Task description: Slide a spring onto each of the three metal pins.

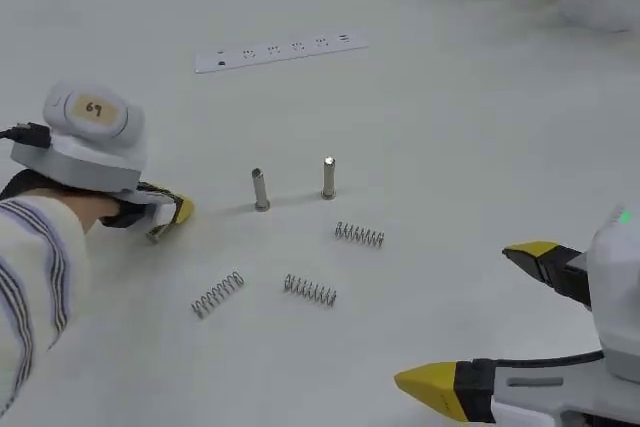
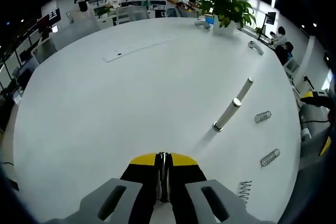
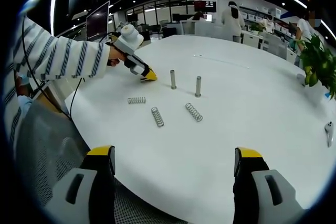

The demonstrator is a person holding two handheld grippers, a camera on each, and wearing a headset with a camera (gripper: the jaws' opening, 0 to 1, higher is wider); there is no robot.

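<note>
Nothing is threaded yet, as far as the views show. On the white tabletop (image 1: 470, 117), two short upright silver metal pins (image 1: 260, 190) (image 1: 328, 177) stand side by side on the person's side of the flat white power strip (image 1: 280, 50), and both shafts are bare. Three small coiled steel springs (image 1: 359, 235) (image 1: 310, 290) (image 1: 217, 294) lie loose on their sides, farther from the strip than the pins and apart from one another; none touches a pin. The left gripper (image 1: 165, 217), with black jaws and yellow tips, sits low at the table surface, off to the left of the strip and nearer the person. In the left gripper view its jaws are drawn together on a slim silvery rod (image 2: 163, 179), which I judge to be the third pin, not yet stood up. The right gripper (image 1: 454, 315) hangs well away from the strip, on the person's right, with its jaws spread wide and nothing between them. So all three springs are left to fit, and the third pin probably needs setting down first.
</note>
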